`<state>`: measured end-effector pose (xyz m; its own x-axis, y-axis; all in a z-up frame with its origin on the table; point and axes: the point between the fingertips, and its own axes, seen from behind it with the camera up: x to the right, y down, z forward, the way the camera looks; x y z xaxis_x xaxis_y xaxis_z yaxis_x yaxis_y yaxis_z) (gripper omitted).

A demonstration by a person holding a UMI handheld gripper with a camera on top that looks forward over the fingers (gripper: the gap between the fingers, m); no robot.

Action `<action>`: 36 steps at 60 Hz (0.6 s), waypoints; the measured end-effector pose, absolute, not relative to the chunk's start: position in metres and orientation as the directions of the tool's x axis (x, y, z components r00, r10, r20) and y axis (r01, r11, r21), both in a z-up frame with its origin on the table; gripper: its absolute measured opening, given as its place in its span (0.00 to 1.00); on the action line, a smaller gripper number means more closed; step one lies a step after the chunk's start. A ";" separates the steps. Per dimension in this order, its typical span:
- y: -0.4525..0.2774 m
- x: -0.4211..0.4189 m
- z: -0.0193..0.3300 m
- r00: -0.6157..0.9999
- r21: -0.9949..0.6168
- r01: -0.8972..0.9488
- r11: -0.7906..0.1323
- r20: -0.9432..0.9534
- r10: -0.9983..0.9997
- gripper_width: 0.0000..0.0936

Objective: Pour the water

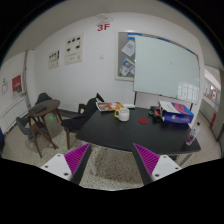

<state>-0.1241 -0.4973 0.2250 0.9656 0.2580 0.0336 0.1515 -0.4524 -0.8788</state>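
Observation:
My gripper (112,162) stands open, with only speckled floor between its magenta pads (76,158). It hangs well short of a dark table (120,132) that stands beyond the fingers. On the table a white cup (122,114) sits near the middle. A small red thing (144,120) lies to the right of the cup. Nothing is held.
A colourful box (175,113) rests at the table's right end and flat items (110,106) lie at its far left. Dark chairs (44,118) and a small round table stand to the left. A whiteboard (160,70) covers the back wall.

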 end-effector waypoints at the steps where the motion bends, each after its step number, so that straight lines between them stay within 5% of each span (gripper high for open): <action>1: -0.498 -0.122 0.223 0.968 -0.876 0.147 -0.459 0.031 0.250 0.90; 21: -0.464 0.080 0.127 0.998 -0.813 0.057 -0.579 0.040 0.042 0.90; 36: -0.386 0.288 0.082 0.989 -0.830 0.031 -0.557 0.106 -0.103 0.90</action>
<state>0.2881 -0.3858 0.0824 0.9890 -0.1033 0.1063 0.0311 -0.5566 -0.8302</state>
